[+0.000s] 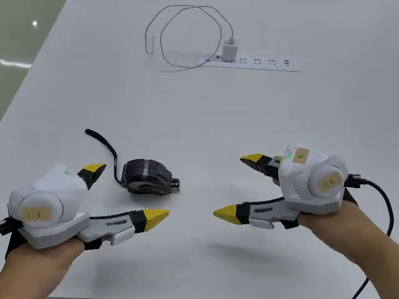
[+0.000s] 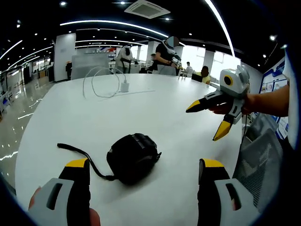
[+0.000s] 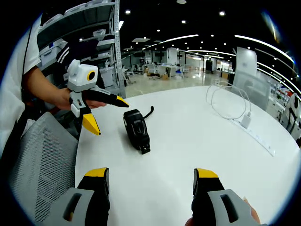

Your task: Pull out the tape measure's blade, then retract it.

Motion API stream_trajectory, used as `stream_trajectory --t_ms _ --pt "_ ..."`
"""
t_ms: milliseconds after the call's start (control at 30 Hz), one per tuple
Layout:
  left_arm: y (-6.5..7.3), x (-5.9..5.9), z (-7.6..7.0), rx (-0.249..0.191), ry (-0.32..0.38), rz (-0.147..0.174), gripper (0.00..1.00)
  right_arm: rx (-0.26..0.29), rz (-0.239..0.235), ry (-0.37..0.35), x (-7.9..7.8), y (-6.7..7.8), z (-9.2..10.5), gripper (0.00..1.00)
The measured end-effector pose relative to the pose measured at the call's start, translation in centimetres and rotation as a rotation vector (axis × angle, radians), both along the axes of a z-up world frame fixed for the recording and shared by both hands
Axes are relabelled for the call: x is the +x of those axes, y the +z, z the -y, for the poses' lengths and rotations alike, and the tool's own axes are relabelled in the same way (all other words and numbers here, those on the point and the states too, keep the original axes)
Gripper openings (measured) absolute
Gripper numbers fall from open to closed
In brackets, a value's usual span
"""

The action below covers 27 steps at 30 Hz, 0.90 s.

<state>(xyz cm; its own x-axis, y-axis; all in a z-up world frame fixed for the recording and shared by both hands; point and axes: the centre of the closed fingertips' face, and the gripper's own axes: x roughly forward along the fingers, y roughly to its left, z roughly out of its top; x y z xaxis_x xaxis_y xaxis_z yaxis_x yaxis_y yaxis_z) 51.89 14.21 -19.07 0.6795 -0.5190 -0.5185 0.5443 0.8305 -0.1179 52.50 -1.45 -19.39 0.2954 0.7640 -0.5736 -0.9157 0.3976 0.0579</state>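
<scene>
A black tape measure [image 1: 147, 177] lies on the white table, its blade tip facing right and its black wrist strap [image 1: 101, 143] trailing back left. The blade looks fully wound in. My left gripper [image 1: 128, 193] is open just left of the case, its jaws on either side of it without touching. In the left gripper view the tape measure [image 2: 133, 157] sits a short way ahead of the open left gripper [image 2: 143, 170]. My right gripper [image 1: 240, 187] is open too, further right, with bare table between it and the blade tip. The right gripper view has the tape measure [image 3: 137, 129] further ahead.
A white power strip [image 1: 249, 61] with a charger [image 1: 230, 50] and a looped white cable [image 1: 181, 37] lies at the far side of the table. A black cable [image 1: 383, 212] runs from the right gripper. People stand in the room beyond the table.
</scene>
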Motion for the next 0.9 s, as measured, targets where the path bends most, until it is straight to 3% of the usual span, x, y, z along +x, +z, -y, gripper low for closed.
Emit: stream_trajectory --t_ms 400,900 --pt "-0.1 -1.3 -0.1 -0.006 -0.036 -0.013 0.96 0.002 -0.009 -0.046 -1.0 0.0 2.2 0.75" --pt "0.1 -2.6 -0.9 0.018 -0.069 -0.022 0.99 -0.022 -0.002 -0.081 -2.2 0.3 5.2 0.82"
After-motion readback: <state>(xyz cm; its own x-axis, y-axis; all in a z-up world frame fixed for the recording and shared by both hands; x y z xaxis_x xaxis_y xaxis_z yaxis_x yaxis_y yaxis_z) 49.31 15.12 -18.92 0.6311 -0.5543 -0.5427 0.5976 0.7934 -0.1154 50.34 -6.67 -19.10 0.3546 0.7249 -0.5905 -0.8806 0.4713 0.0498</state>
